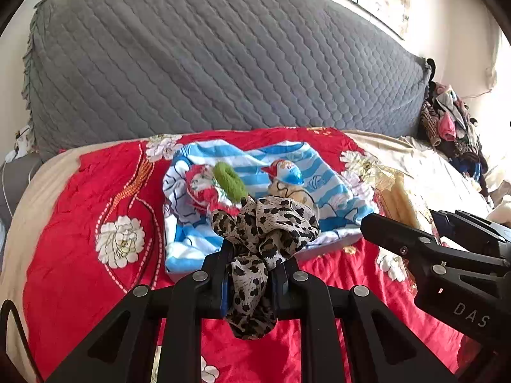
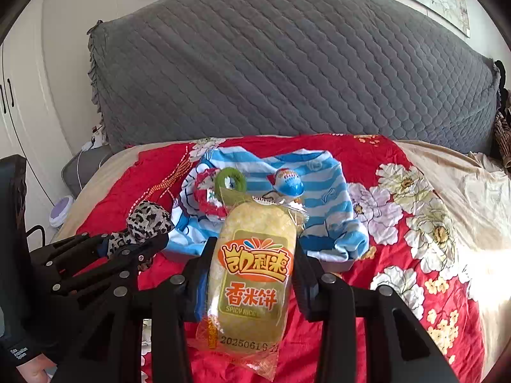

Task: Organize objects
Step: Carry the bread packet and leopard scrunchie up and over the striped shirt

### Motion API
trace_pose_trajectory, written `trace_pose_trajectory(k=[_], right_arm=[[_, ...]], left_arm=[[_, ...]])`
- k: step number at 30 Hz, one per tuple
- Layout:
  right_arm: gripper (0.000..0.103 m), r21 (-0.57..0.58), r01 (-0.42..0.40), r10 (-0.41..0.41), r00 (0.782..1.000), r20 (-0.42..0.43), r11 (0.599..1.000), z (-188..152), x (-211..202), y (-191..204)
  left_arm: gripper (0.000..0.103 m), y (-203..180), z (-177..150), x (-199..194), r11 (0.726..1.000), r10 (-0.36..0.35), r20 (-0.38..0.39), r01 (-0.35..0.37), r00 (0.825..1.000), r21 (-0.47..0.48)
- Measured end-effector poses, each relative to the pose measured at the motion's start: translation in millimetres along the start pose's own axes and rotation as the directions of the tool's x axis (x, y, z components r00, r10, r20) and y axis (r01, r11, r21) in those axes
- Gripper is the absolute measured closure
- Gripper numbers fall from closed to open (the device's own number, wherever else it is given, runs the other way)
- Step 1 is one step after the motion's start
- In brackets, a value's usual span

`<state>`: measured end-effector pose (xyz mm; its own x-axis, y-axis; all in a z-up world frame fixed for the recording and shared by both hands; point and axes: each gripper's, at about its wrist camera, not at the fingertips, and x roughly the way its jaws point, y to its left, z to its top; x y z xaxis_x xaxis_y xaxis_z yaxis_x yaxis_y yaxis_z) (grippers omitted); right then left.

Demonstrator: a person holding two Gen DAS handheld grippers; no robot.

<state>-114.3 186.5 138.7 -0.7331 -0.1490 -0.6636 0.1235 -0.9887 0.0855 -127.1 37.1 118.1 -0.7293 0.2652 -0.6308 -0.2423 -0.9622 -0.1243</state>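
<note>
Scrunchie (image 1: 265,226) pinched in our left gripper (image 1: 252,284), rice-cake packet (image 2: 252,274) clamped lengthwise in our right gripper (image 2: 252,287); striped cloth (image 1: 287,166) lies just ahead, nearer the left.

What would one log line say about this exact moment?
left gripper: shut on leopard scrunchie | right gripper: shut on rice cracker pack | both above red bedspread
</note>
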Motion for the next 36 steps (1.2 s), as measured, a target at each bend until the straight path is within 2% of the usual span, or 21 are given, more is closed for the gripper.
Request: trace_pose_trajectory(k=[18,25,36], right_arm=[[0.061,-0.034,0.011,-0.011,1.0,0.018,0.999,29,10,-1],[0.061,-0.041,0.014,-0.014,1.0,0.008,0.999,36,28,-7],[0.061,-0.062,0.022,-0.024,0.999,-0.033,0.998,48,78,-19]], left_arm=[[0.084,6,27,12,1.0,-0.01,0.008,0.011,1.0,-0.018],[0.084,8,34,33,1.0,-0.01,-0.007,0.01,1.0,-0.021],[0.084,11,41,85,1.0,-0.015,-0.052,0.014,0.999,-0.017]])
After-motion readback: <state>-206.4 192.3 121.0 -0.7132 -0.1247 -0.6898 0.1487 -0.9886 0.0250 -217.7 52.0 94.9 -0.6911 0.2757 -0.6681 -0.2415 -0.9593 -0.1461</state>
